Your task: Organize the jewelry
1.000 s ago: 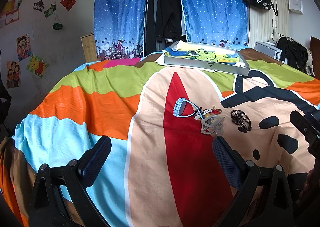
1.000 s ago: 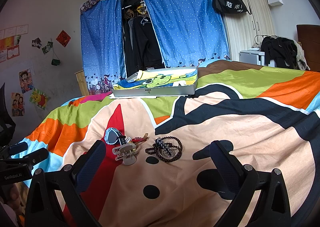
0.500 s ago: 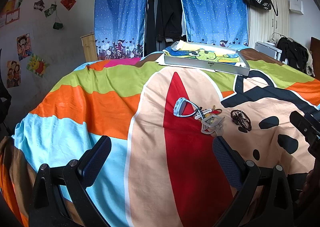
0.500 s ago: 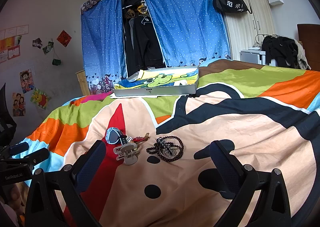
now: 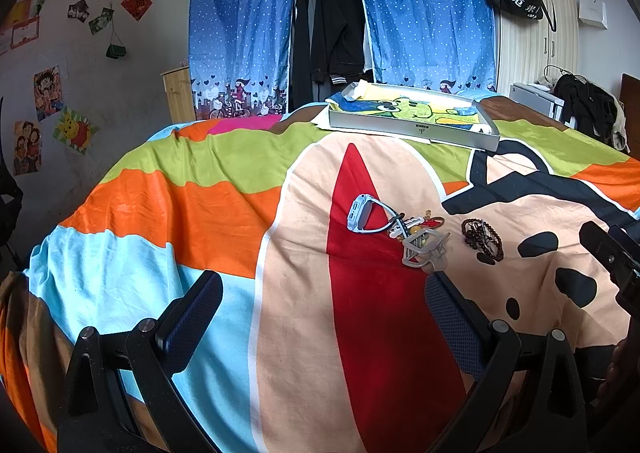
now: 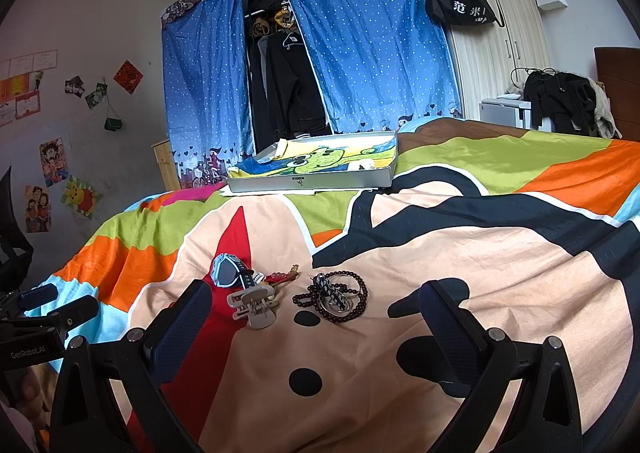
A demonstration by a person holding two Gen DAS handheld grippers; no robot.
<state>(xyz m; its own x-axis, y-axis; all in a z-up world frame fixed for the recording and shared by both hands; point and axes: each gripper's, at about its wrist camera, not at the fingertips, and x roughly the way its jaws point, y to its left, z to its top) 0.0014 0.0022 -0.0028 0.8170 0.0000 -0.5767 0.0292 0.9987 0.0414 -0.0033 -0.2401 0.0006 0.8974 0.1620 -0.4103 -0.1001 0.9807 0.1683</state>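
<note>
1. Both grippers, left (image 5: 320, 317) and right (image 6: 316, 317), hover empty, fingers wide apart.
2. Mid-bed (image 6: 500, 253): watch (image 6: 226, 273), clip (image 6: 254, 303) and beads (image 6: 334, 297) lie tangled close; a grab may snag neighbours or bunch fabric.
3. Far box (image 6: 312, 181): dropping en route loses pieces in folds.

A bed is covered by a multicoloured cartoon-print bedspread (image 5: 224, 189). Behind it, an open wardrobe of dark hanging clothes (image 6: 288, 85) is flanked by blue dotted curtains (image 6: 372, 41). Posters and cards (image 5: 48, 89) are fixed to the grey left wall. A black bag (image 6: 460, 5) is hung on pale panelled doors at right. A small wooden cabinet (image 5: 178, 93) is placed beside the curtains. Even daylight is noted.
</note>
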